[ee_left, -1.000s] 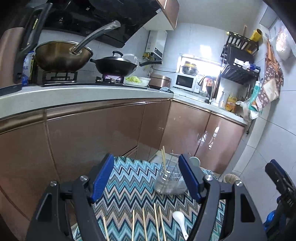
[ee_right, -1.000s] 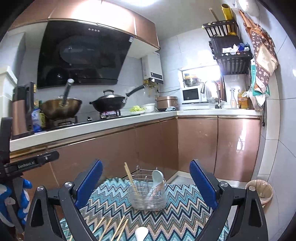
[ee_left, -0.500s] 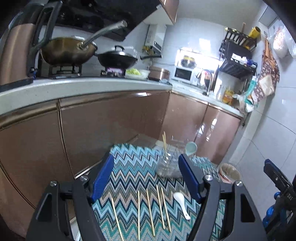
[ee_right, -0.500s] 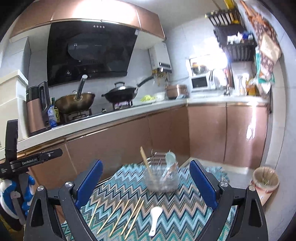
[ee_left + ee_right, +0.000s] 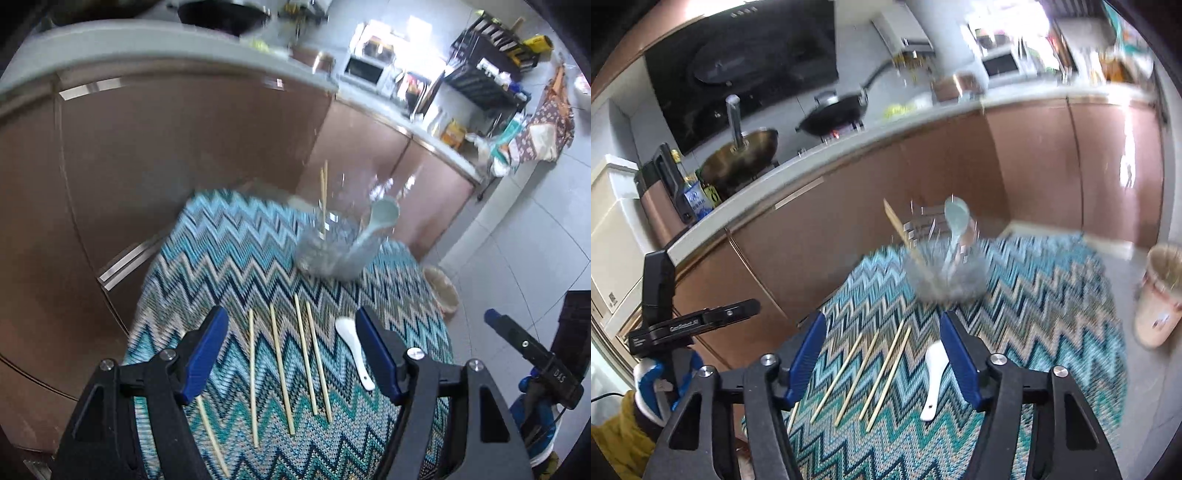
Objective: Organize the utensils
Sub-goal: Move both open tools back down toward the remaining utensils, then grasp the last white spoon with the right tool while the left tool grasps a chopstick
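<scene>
Several wooden chopsticks [image 5: 280, 369] lie side by side on the zigzag tablecloth [image 5: 221, 258], with a white spoon [image 5: 352, 341] just to their right. Behind them a clear holder [image 5: 328, 251] carries two chopsticks and a pale green spoon [image 5: 384, 214]. My left gripper [image 5: 291, 317] hovers over the loose chopsticks, its jaws closing slightly with nothing pressed between them. My right gripper [image 5: 882, 321] hangs above the same chopsticks [image 5: 882, 362], with the white spoon [image 5: 934, 373] under its right finger. Its jaws are closing and grip nothing. The holder [image 5: 945, 280] is blurred.
Brown kitchen cabinets [image 5: 184, 147] run close behind the table, with pans on the stove [image 5: 746, 151] above. A bin [image 5: 1160, 295] stands on the tiled floor at the right. The other gripper shows at each view's edge [image 5: 517, 343] [image 5: 701, 321].
Both grippers have sunk and tipped downward toward the table, so the loose chopsticks and white spoon now lie between the fingers. The right jaws have narrowed markedly.
</scene>
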`<state>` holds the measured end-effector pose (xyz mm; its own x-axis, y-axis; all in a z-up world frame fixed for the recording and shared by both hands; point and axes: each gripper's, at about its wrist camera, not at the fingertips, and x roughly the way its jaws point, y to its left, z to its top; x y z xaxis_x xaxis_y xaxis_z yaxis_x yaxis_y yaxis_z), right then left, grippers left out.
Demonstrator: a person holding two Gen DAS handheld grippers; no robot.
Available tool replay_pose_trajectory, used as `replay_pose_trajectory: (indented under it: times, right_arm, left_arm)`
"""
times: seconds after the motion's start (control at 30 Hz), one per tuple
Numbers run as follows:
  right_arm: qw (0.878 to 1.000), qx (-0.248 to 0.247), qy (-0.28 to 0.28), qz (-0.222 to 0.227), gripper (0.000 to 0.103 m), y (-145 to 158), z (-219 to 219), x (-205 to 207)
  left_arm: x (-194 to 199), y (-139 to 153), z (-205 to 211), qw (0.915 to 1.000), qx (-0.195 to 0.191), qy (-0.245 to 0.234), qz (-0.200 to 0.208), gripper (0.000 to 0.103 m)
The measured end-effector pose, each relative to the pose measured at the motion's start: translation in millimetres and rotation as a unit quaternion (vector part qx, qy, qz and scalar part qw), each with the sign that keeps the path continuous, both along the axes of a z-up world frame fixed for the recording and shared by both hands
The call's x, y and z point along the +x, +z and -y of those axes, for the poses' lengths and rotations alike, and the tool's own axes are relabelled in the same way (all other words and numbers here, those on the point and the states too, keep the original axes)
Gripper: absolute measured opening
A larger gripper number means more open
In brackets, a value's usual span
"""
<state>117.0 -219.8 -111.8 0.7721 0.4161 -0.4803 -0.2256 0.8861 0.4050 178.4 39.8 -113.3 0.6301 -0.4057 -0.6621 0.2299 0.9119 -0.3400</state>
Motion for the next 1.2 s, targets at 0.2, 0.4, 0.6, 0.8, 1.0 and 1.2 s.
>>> replay_pose_trajectory:
  times: [0.2,0.4,0.6,0.8,1.0,1.2]
  right_arm:
    - [0.998,0.014,0.013,-0.054,0.057,-35.7,4.8,34.3]
    - [0.992,0.033,0.052,-0.11,0.056,-75.6,5.4,66.7]
    - [0.982,0.038,0.088,-0.163,0.056,-109.5,4.7,93.5]
    - [0.973,0.028,0.106,-0.205,0.056,-137.0,4.5,117.3]
    - [0.967,0.009,0.121,-0.223,0.056,-147.3,0.3,131.6]
    - [0.965,0.017,0.122,-0.232,0.054,-155.1,2.5,139.7]
  left_arm:
    - [37.1,-46.3,25.4,0.9979,0.008,-0.023,-0.06,0.062]
    - [68.3,-82.5,45.4,0.993,0.021,-0.039,-0.11,0.054]
    - [104.9,-111.3,72.8,0.9855,0.041,-0.051,-0.157,0.048]
    - [130.4,-137.5,94.8,0.977,0.066,-0.062,-0.193,0.04]
    - [142.5,-149.5,104.9,0.973,0.075,-0.07,-0.207,0.031]
    - [150.3,-158.3,115.0,0.9694,0.087,-0.079,-0.216,0.028]
